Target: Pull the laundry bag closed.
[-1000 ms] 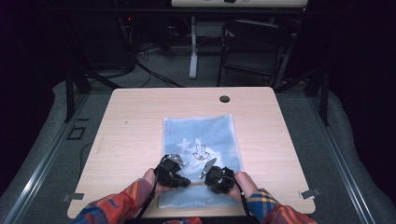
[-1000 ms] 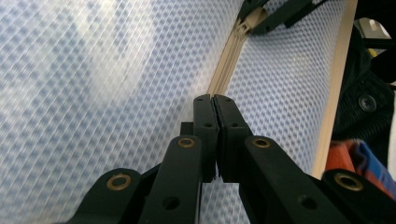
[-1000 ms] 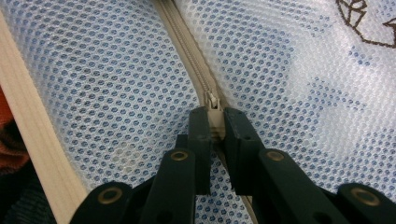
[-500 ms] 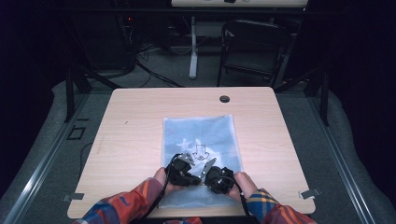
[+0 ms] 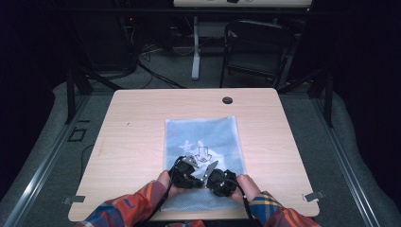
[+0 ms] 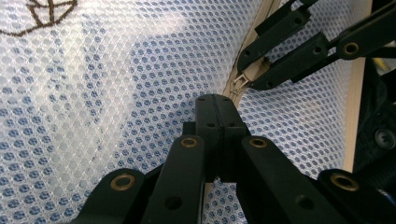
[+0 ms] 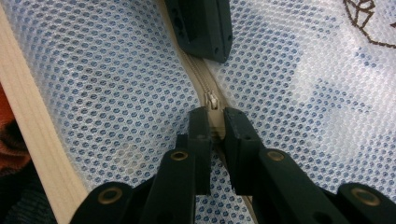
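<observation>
A white-and-blue mesh bag (image 5: 203, 135) lies flat on the wooden table (image 5: 137, 123), its beige zipper (image 7: 201, 79) running along the near end. My right gripper (image 7: 217, 122) is shut on the zipper pull (image 7: 211, 101), which sits between its tips. Just ahead of it on the zipper line is my left gripper (image 6: 215, 100), jaws pressed together on the mesh bag (image 6: 116, 84) at the zipper tape. In the high view the left gripper (image 5: 195, 177) and the right gripper (image 5: 212, 179) meet nearly tip to tip over the bag's near end. From the left gripper view the right gripper (image 6: 254, 74) pinches the pull (image 6: 240, 84).
A dark printed motif (image 5: 202, 153) marks the middle of the bag. The table's near edge (image 7: 32, 126) runs close beside the grippers. A round cable hole (image 5: 227, 100) sits at the far edge, and a chair (image 5: 257, 47) stands beyond the table.
My left hand has shifted right along the bag's near end, closing up on the right gripper. The right gripper and the bag have stayed in place.
</observation>
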Available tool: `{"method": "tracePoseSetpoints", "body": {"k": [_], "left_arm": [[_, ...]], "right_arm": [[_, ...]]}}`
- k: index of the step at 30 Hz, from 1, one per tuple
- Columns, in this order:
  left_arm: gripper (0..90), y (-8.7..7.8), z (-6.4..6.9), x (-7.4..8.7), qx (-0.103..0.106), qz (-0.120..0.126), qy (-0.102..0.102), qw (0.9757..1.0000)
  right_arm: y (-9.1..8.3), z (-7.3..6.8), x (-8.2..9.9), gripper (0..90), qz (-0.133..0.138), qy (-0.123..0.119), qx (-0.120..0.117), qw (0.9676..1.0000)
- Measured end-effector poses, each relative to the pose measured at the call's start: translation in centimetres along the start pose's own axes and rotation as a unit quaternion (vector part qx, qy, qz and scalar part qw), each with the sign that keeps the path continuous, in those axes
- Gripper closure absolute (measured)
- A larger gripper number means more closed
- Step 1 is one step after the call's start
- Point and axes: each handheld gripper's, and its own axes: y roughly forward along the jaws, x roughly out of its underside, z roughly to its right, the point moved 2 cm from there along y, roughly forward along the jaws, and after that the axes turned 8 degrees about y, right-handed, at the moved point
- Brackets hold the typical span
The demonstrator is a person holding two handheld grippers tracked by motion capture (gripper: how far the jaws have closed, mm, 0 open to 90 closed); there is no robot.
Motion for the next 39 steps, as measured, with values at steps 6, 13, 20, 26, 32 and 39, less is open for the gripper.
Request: {"method": "tracePoseSetpoints", "body": {"k": [6,13,20,26,32,39], "left_arm": [[90.0,0.01,0.04,0.02,-0.001,0.001,0.001,1.0000],[90.0,0.03,0.06,0.03,-0.002,0.001,0.001,1.0000],[90.0,0.03,0.07,0.03,-0.003,0.000,0.005,1.0000],[90.0,0.02,0.06,0.03,-0.003,0.000,0.004,1.0000],[90.0,0.03,0.05,0.03,-0.002,0.000,0.004,1.0000],[90.0,0.04,0.05,0.03,-0.001,0.000,0.005,1.0000]], "right_arm": [[0.04,-0.01,-0.01,82.3,0.000,0.003,0.000,1.0000],[0.03,0.03,0.02,82.4,-0.001,0.003,-0.001,1.0000],[0.01,0.05,0.07,82.4,0.000,0.004,-0.003,1.0000],[-0.08,0.14,0.18,82.4,-0.002,0.006,-0.003,1.0000],[-0.15,0.23,0.25,82.3,-0.003,0.006,-0.003,1.0000],[-0.29,0.38,0.40,82.4,-0.006,0.007,-0.002,1.0000]]}}
